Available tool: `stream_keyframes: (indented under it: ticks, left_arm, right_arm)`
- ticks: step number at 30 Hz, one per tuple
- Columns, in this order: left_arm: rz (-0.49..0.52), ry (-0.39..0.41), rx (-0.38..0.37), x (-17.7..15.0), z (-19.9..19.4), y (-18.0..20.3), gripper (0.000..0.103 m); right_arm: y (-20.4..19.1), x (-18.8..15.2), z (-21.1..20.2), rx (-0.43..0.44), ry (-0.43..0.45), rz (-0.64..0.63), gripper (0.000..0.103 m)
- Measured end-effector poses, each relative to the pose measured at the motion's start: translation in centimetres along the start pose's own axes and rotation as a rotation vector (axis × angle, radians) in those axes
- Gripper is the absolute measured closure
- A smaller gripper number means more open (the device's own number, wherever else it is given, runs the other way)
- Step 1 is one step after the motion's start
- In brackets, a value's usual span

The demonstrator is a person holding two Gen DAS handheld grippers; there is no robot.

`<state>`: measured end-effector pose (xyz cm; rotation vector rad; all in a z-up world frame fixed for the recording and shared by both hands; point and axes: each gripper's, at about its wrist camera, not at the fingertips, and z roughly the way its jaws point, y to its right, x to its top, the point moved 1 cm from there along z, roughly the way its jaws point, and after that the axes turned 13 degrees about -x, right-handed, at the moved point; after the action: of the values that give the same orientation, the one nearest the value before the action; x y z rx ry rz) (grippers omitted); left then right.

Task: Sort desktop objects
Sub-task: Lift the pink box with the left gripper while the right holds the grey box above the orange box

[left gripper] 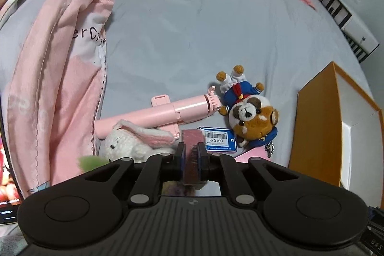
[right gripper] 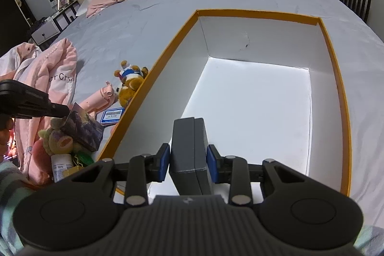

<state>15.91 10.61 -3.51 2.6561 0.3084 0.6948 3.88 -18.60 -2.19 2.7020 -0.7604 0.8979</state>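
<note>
- The right gripper is clamped on a dark grey case, its blue pads pressing both sides; the case hangs over the near end of the orange-rimmed box, above the white floor.
- The left gripper is clenched on a small patterned box, held edge-on in its own view; only the right wrist view shows its dark purple printed face, raised above the pile just left of the orange box.
- The left wrist view alone shows the white bunny plush touching the pink selfie stick, and the blue price tag beside the sailor dog plush.
- The right view adds a green-and-pink plush under the patterned box.
- All lie on a grey bedsheet; a pink quilt is bunched at left.
</note>
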Motion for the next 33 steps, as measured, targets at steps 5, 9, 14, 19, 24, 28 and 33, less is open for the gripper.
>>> stream_keyframes:
  ticks: [5,9,14,19,24,28,33]
  left_arm:
    - [-0.033,0.019,-0.069,-0.2,-0.3,-0.4,0.076]
    - [0.002,0.043,-0.065,-0.3,-0.7,0.7,0.038]
    - [0.090,0.027,0.008,-0.4,0.5,1.7,0.041]
    - [0.173,-0.004,0.060,-0.3,2.2,2.4,0.061]
    - [0.244,-0.053,0.104,-0.6,3.6,2.8,0.072]
    - [0.288,-0.046,0.099,-1.1,3.0,3.1,0.076]
    - [0.314,0.036,0.054,-1.0,-0.3,4.4,0.077]
  right_arm:
    - [-0.4,0.0,0.0,-0.013,0.005,-0.009,0.068]
    - [-0.7,-0.1,0.0,-0.016,0.003,-0.015,0.068]
    - [-0.8,-0.1,-0.1,-0.011,0.001,-0.014,0.068]
    - [-0.5,-0.1,-0.1,-0.013,-0.007,-0.003,0.068]
    - [0.0,-0.2,0.0,-0.018,-0.023,0.007,0.068]
    - [0.3,-0.4,0.2,-0.029,-0.033,0.014,0.068]
    - [0.4,-0.5,0.3,-0.036,-0.038,0.021,0.068]
